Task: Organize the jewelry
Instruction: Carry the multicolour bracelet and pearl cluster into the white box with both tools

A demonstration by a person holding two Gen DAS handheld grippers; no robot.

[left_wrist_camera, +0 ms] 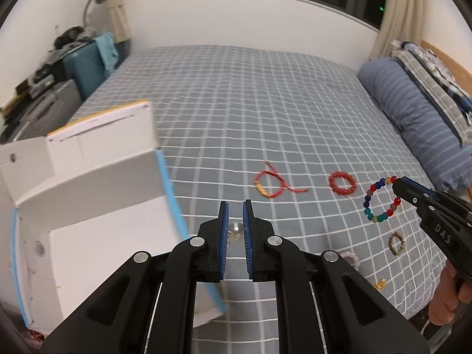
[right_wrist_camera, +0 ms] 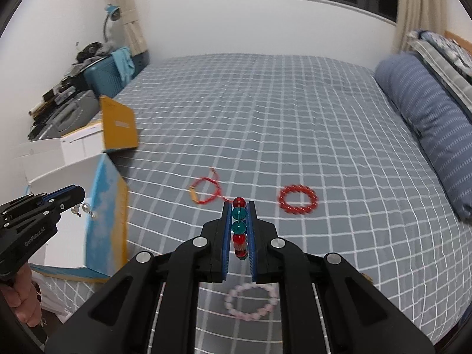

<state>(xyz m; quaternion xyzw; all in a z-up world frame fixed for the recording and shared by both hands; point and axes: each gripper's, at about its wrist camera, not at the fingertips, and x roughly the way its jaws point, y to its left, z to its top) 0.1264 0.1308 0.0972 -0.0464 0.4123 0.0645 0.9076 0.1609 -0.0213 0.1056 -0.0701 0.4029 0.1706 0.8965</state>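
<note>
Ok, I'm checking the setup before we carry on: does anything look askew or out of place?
The white box at the bed's left edge sits tilted, flaps open. Bracelets lie scattered loose on the bedspread, such as the red cord bracelet and red beaded ring.

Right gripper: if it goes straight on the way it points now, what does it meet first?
The right gripper, shut on the bead bracelet, points down at the bed. It would probably meet the cover between the red cord bracelet and the red ring; depth is unclear.
</note>
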